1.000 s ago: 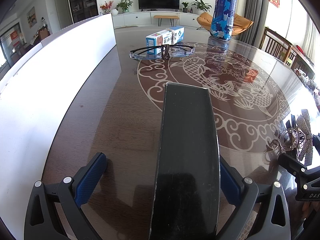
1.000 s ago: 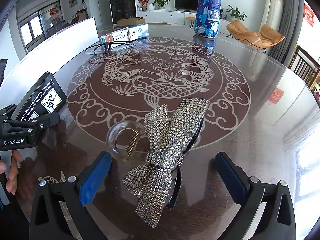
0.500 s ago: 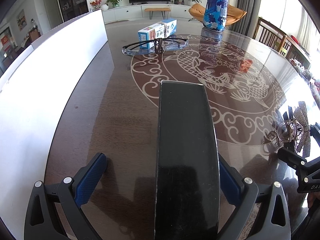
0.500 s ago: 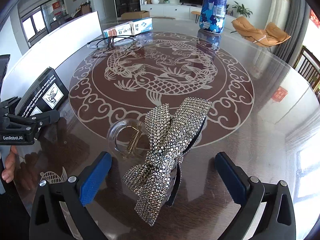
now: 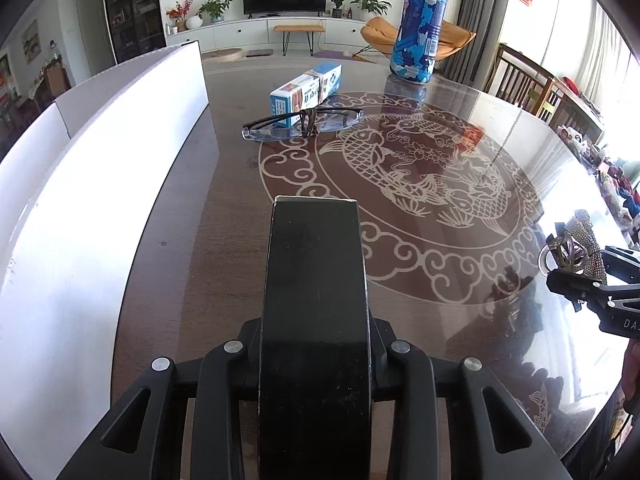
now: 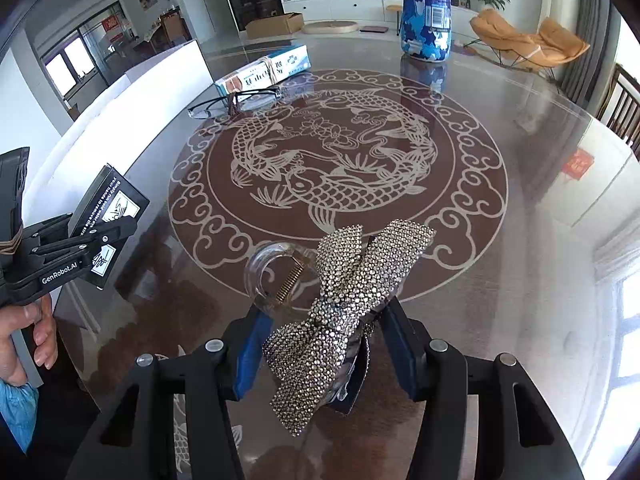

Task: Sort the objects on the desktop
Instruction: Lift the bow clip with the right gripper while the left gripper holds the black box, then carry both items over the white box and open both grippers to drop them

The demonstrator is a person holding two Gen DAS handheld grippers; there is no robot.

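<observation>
My left gripper point(image 5: 316, 340) is shut on a long black box point(image 5: 316, 300) that points forward over the glass-topped round table point(image 5: 440, 208); it also shows in the right wrist view point(image 6: 106, 216). My right gripper point(image 6: 326, 350) is shut on a rhinestone bow hair clip point(image 6: 348, 300) with a clear claw point(image 6: 272, 272). The clip also shows at the right edge of the left wrist view point(image 5: 576, 240). Glasses point(image 5: 302, 124) lie before a blue-and-white carton point(image 5: 306, 92) at the table's far side.
A tall blue patterned bottle point(image 5: 418, 28) stands at the far edge. A long white panel point(image 5: 100, 168) runs along the table's left side. Wooden chairs point(image 5: 532, 84) stand at the right.
Both grippers have closed: the left on the black box, the right on the bow hair clip. Both jaws were wide open half a second ago.
</observation>
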